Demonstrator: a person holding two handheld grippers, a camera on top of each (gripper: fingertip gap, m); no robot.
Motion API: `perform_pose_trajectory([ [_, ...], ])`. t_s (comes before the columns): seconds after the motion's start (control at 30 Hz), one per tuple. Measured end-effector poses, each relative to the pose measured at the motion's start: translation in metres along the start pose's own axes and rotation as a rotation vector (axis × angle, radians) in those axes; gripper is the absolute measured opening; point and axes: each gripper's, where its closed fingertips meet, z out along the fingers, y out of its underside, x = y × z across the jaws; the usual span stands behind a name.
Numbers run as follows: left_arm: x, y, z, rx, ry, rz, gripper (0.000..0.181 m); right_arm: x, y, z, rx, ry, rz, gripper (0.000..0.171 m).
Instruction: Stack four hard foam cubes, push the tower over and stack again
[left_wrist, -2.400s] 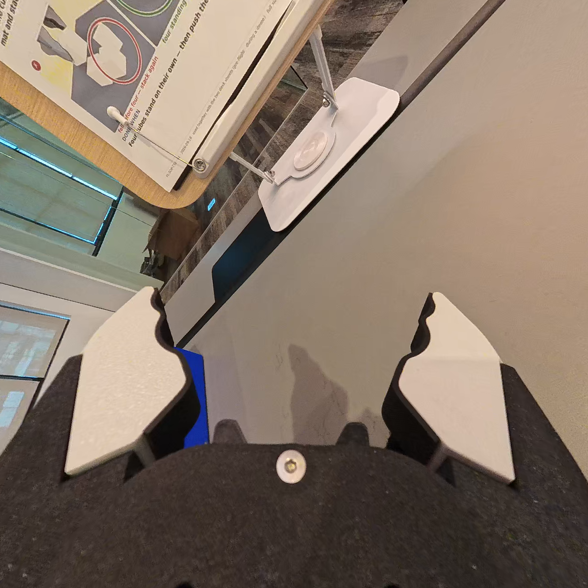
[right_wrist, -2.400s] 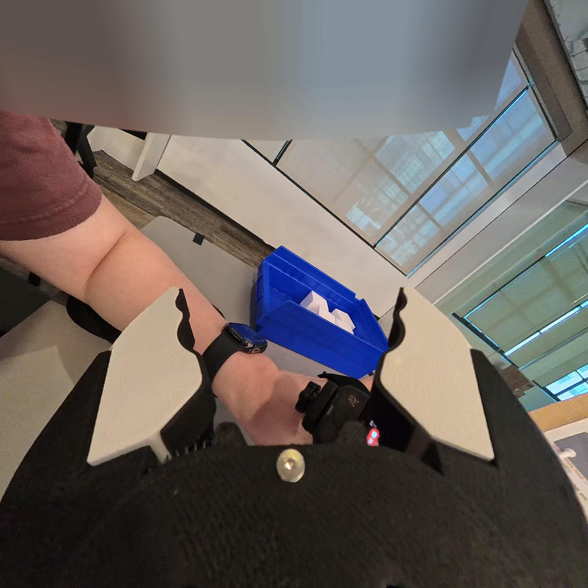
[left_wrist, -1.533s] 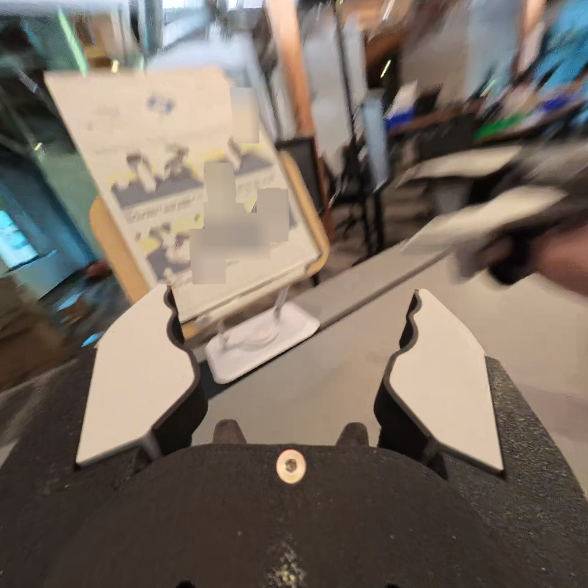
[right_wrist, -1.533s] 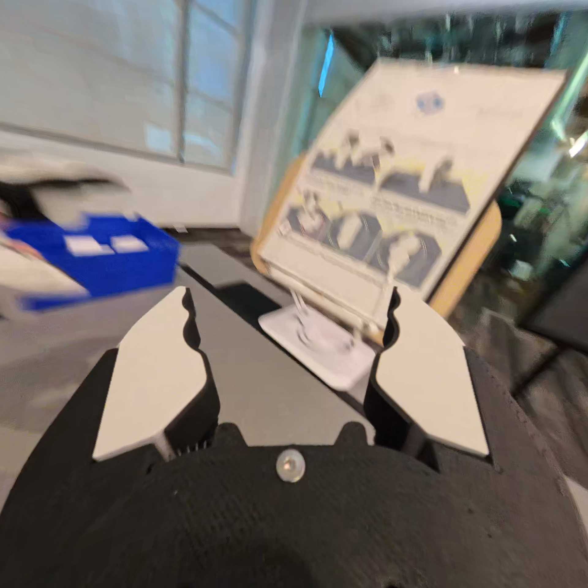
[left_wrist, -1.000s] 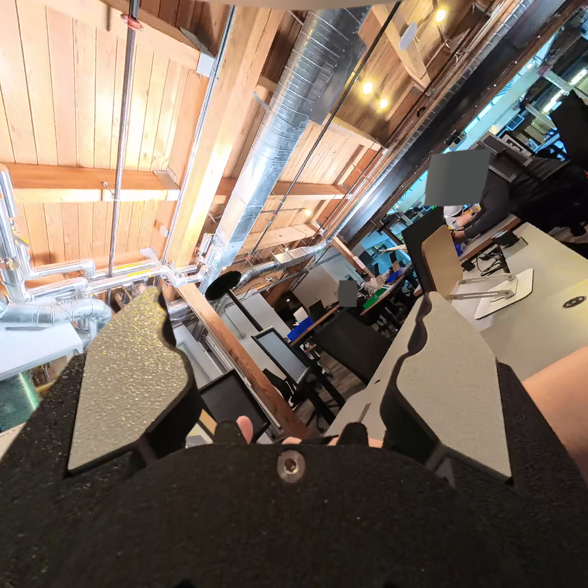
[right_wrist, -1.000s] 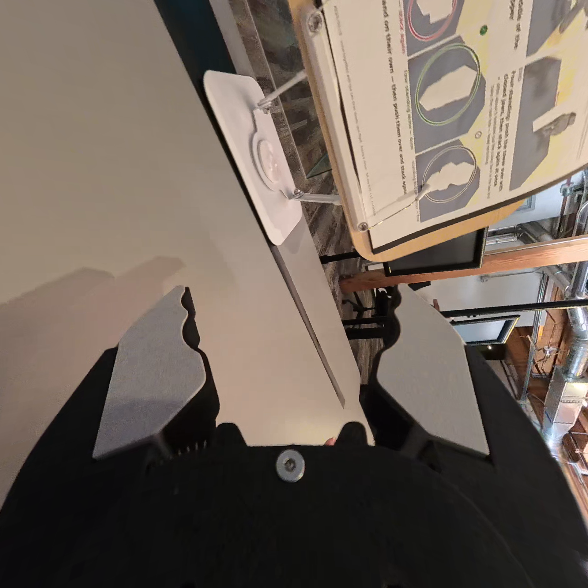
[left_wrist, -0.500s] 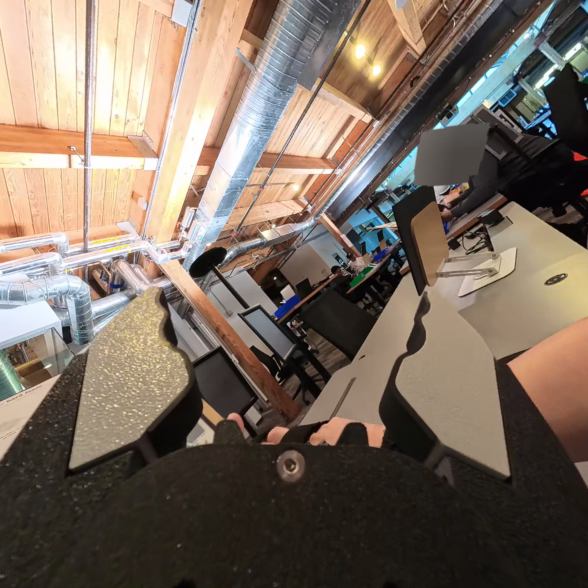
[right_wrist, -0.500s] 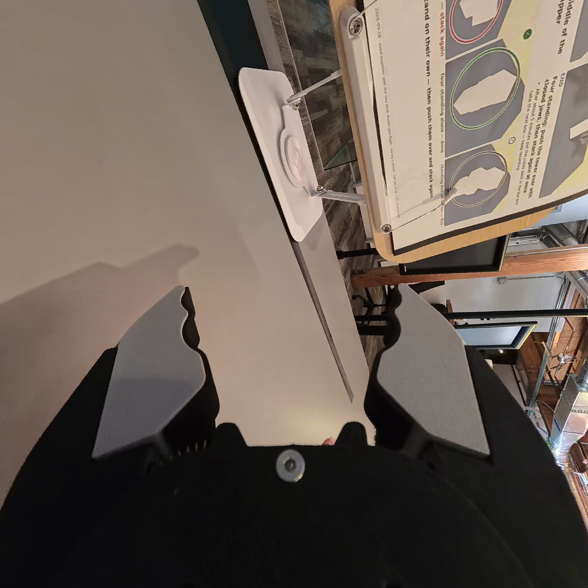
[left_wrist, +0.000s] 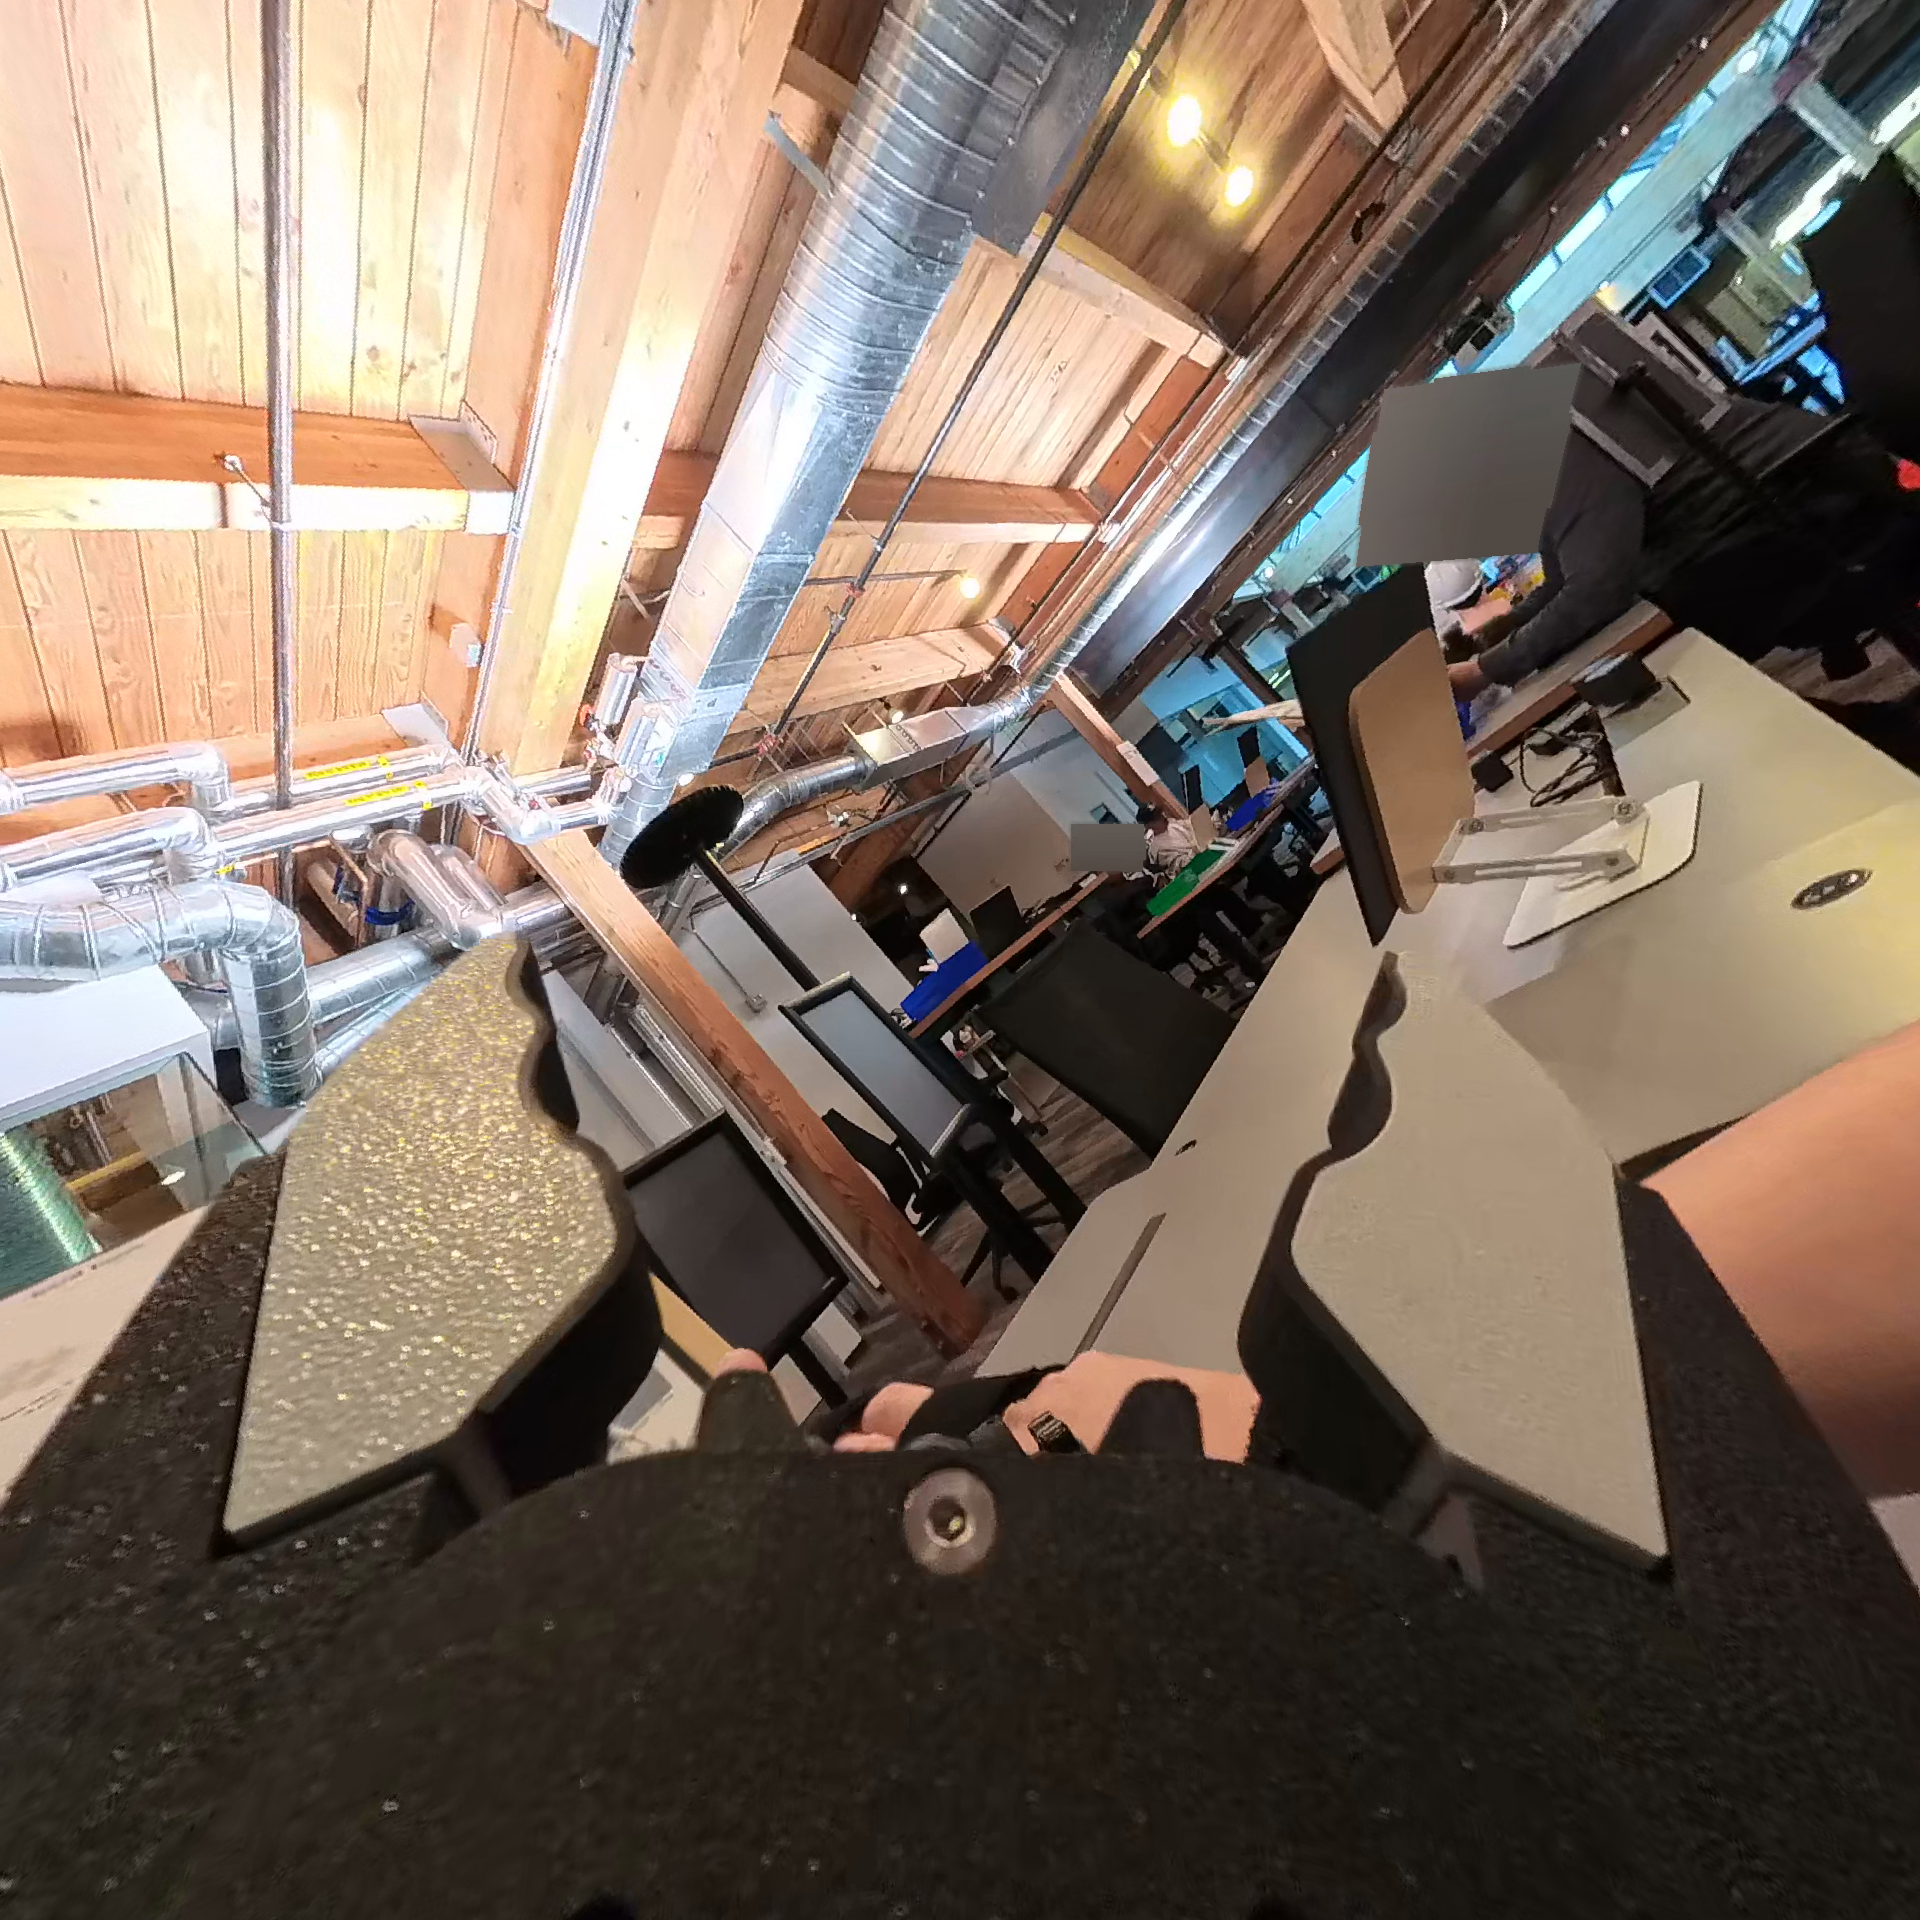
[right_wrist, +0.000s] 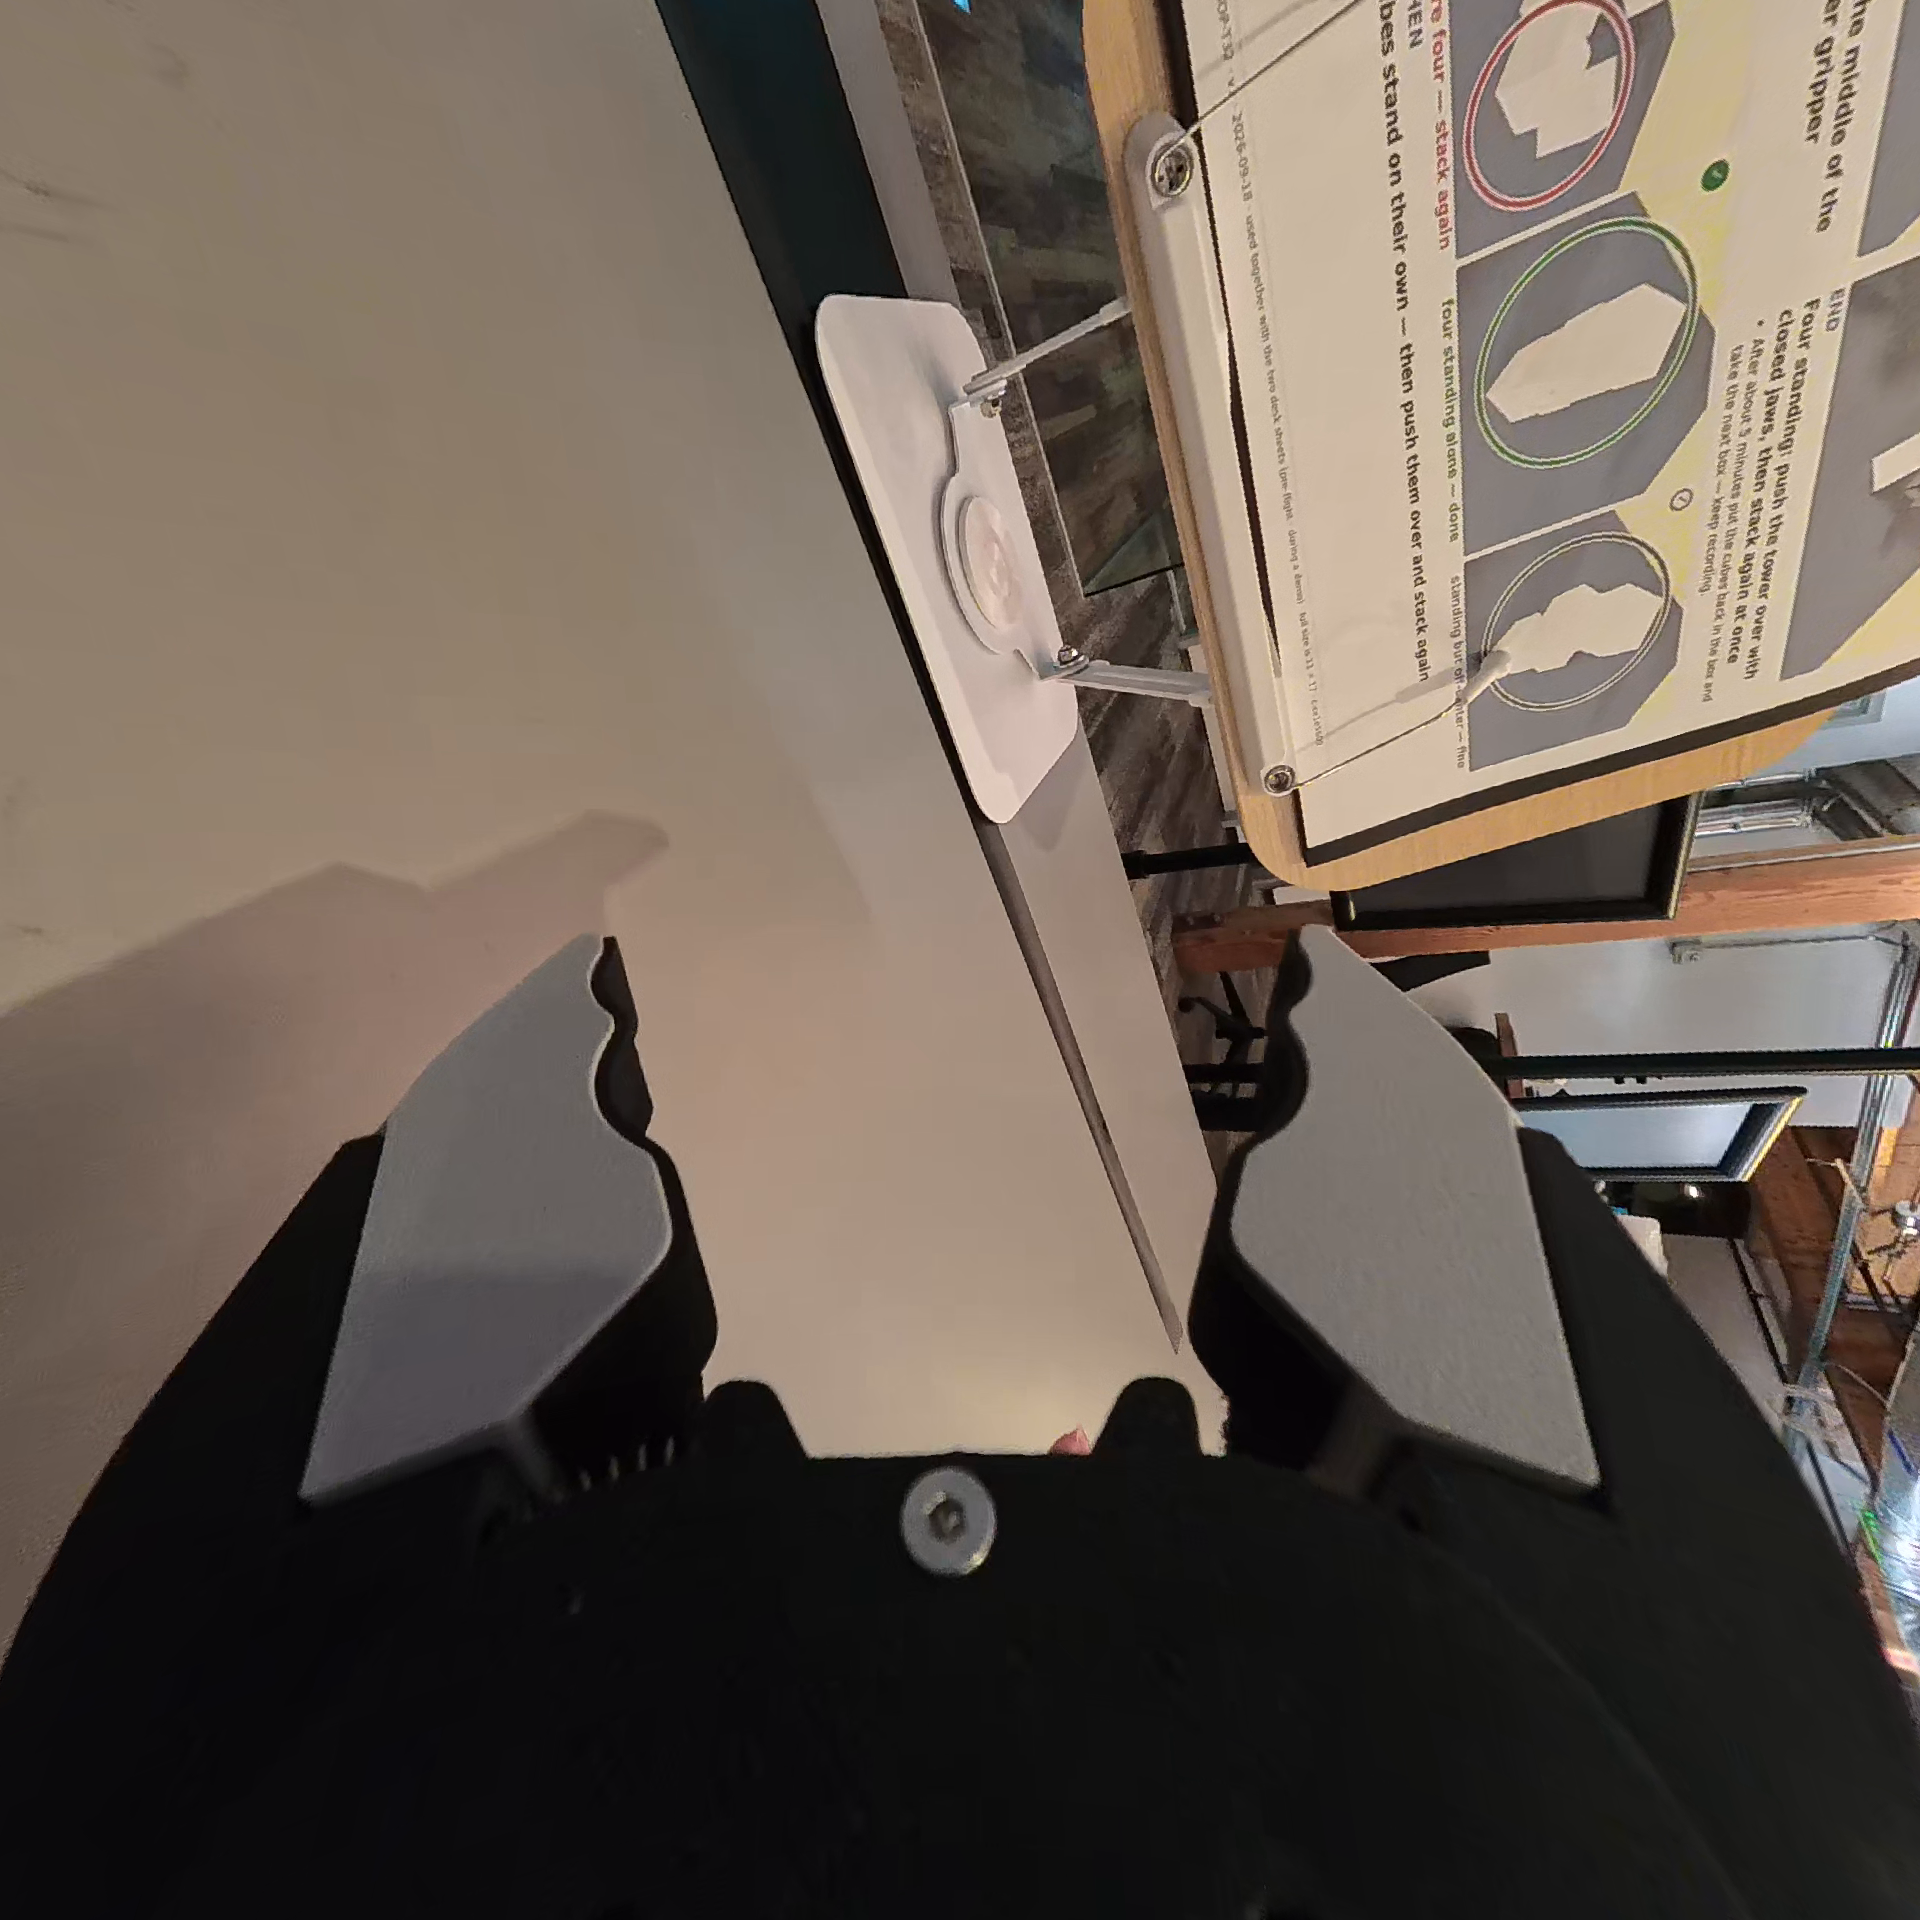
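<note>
No foam cube shows in either view now. My left gripper (left_wrist: 961, 977) is open and empty, tilted on its side and pointing up across the room toward the wooden ceiling. A person's hand (left_wrist: 1039, 1397) shows just below its fingers and a bare forearm (left_wrist: 1787, 1226) at the right. My right gripper (right_wrist: 951, 961) is open and empty, rolled on its side, and looks along the grey table (right_wrist: 364, 520).
An instruction board (right_wrist: 1507, 416) on a white stand base (right_wrist: 935, 540) sits at the table's far edge. In the left wrist view a grey desk (left_wrist: 1662, 997) holds another board on a stand (left_wrist: 1413, 769). Monitors, chairs and people fill the room behind. The left gripper's tips are roughly 30 cm from the right gripper's.
Both grippers swung away from the blue bin with white cubes, seen 2.4 s ago. The left one tipped up toward the ceiling. The right one turned to the board and has crept closer.
</note>
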Motion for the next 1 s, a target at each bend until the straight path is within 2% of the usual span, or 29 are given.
perform_pose_trajectory([
  [0.17,-0.009,-0.02,-0.003,0.036,-0.017,0.011,0.141,-0.002,0.001,0.002,-0.001,-0.013,-0.004,0.116],
  [0.33,-0.042,-0.026,-0.008,0.016,-0.093,0.065,0.138,-0.001,0.003,0.006,0.018,-0.036,0.035,0.116],
  [0.43,-0.102,-0.023,-0.022,-0.062,-0.247,0.124,0.133,0.008,0.013,0.016,0.028,-0.048,0.109,0.116],
  [0.53,-0.171,0.0,-0.048,-0.203,-0.376,0.04,0.12,0.02,0.036,0.031,-0.017,-0.047,0.182,0.116],
  [0.57,-0.191,0.016,-0.059,-0.285,-0.404,-0.026,0.117,0.023,0.042,0.035,-0.021,-0.052,0.211,0.116],
  [0.6,-0.203,0.035,-0.069,-0.379,-0.382,-0.086,0.102,0.026,0.046,0.038,-0.016,-0.06,0.242,0.116],
  [0.63,-0.213,0.057,-0.081,-0.486,-0.36,-0.153,0.096,0.028,0.05,0.041,-0.006,-0.069,0.274,0.114],
  [0.67,-0.227,0.078,-0.098,-0.591,-0.392,-0.225,0.1,0.031,0.052,0.043,0.008,-0.079,0.304,0.112],
  [0.77,-0.257,0.117,-0.152,-0.8,-0.429,-0.379,0.08,0.041,0.055,0.046,0.092,-0.127,0.431,0.107],
  [0.9,-0.299,0.124,-0.234,-0.944,-0.577,-0.426,0.047,0.059,0.046,0.033,0.284,-0.34,0.754,0.095],
  [1.0,-0.311,0.129,-0.294,-1.162,-0.682,-0.398,0.047,0.08,0.051,0.024,0.369,-0.432,0.894,0.089],
])
